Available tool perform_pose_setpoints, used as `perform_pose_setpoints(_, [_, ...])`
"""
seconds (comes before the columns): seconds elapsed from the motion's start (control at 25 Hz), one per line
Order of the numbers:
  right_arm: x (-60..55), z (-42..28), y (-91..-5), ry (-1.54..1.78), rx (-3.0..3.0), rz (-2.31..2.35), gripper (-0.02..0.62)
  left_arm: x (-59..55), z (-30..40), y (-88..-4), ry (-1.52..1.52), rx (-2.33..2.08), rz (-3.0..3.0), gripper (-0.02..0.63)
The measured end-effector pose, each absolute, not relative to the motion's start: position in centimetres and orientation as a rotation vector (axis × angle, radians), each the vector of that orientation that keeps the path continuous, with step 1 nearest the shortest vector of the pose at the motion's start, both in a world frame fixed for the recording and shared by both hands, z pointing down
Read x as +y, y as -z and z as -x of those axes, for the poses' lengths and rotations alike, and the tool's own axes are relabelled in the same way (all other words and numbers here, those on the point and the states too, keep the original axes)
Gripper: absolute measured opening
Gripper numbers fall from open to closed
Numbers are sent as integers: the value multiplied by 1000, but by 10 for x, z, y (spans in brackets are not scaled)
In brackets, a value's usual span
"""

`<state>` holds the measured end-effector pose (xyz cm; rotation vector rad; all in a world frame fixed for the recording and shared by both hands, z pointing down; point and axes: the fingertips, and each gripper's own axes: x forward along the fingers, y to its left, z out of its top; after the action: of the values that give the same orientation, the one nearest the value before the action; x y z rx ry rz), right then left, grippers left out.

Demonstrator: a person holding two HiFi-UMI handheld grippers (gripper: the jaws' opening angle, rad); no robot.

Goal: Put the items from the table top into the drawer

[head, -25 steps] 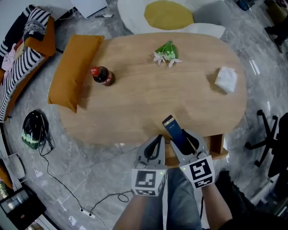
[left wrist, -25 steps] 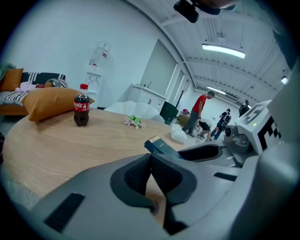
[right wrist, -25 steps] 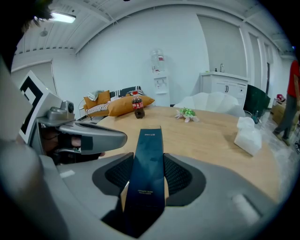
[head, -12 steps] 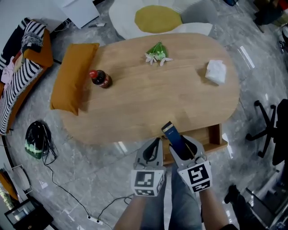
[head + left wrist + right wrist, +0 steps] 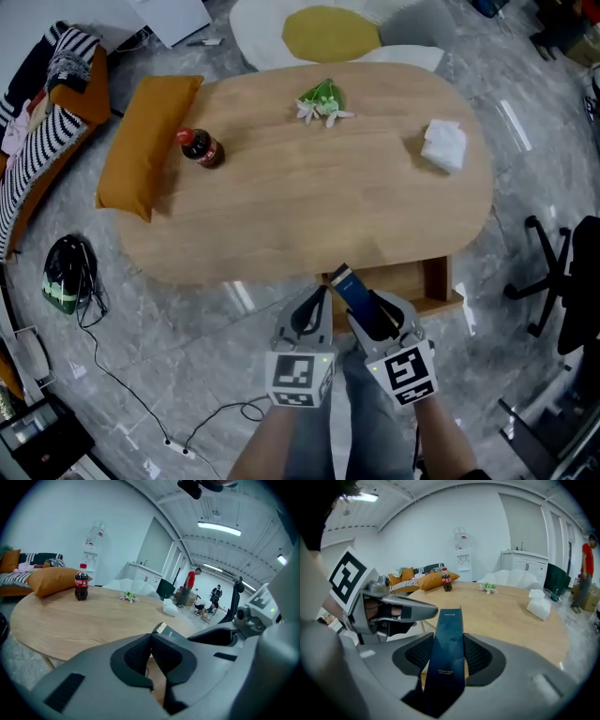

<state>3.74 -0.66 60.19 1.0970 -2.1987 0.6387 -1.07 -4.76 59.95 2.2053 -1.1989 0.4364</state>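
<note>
1. Oval wooden table (image 5: 309,206) on grey marble floor (image 5: 187,328); cola bottle (image 5: 199,148), flowers (image 5: 322,101) and white packet (image 5: 443,145) across its upper half.
2. My right gripper (image 5: 380,314) pinches a dark blue box (image 5: 354,292) at lower centre, by the open drawer (image 5: 427,286); my left gripper (image 5: 314,311) is pressed together, empty.
3. Only my left gripper view shows distant people (image 5: 189,585).

Matt wood table (image 5: 309,202); glossy dark-blue box (image 5: 446,656).

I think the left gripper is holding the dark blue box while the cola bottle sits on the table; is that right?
Not quite: the right gripper holds the dark blue box between its jaws, as the right gripper view shows; the left gripper is shut and empty. The cola bottle does sit on the table.
</note>
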Motion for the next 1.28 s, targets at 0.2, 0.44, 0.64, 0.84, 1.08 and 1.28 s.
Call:
perform_pose_setpoints(0.2, [10,-47,-615,-598,-2206,-958,193,-40,9,-606,-415,-1289,-2144,11])
perform_pose_setpoints(0.44, [17,-53,-632,-515,-2206,-840,195,-24,3,-617,-427,-1319,-2113,11])
perform_pose_setpoints(0.64, [23,-51,-650,-529,-2230,-749,193,-19,0,-629,-429,-1348,-2083,11])
perform_pose_setpoints(0.84, [27,-52,-669,-528,-2229,-666,195,-18,3,-637,-432,-1387,-2058,11])
perform_pose_setpoints(1.08, [28,-55,-689,-524,-2213,-585,195,-17,6,-649,-461,-1424,-2036,11])
perform_pose_setpoints(1.28, [28,-58,-703,-497,-2198,-510,195,-15,1,-662,-464,-1440,-2012,11])
